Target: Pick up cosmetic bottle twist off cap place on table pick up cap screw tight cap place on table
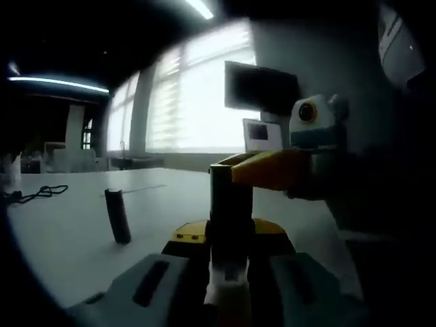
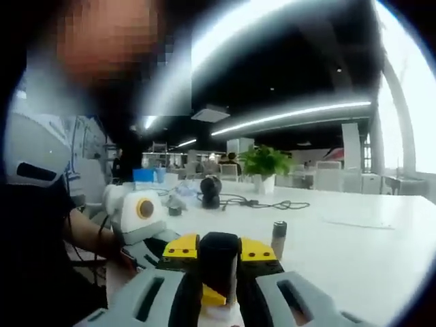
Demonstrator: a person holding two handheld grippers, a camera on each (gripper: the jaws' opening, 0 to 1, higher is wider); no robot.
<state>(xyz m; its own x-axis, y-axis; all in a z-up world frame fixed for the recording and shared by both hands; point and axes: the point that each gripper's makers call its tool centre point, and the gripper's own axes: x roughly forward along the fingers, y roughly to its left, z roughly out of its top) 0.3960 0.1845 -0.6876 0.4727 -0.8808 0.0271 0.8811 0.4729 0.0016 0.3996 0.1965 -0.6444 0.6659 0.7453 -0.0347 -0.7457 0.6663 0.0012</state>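
In the left gripper view the left gripper stands at lower centre, its jaws pinching a dark upright bottle. The right gripper comes in from the right at mid-frame, its yellow-tipped jaws at the bottle's top. In the right gripper view the same dark top sits between the right jaws at lower centre; they look pressed onto it, though how firmly I cannot tell. A second small dark bottle stands free on the white counter, left of centre in the left gripper view.

The main risk is a slip. The bottle is narrow and smooth-looking, so a twist from the right side could spin the whole bottle in the left jaws rather than turn the cap alone. If the two grippers are not lined up on one axis, the cap may bind or go on crooked. A loose pinch could drop the cap onto the counter, where it might roll toward the edge.
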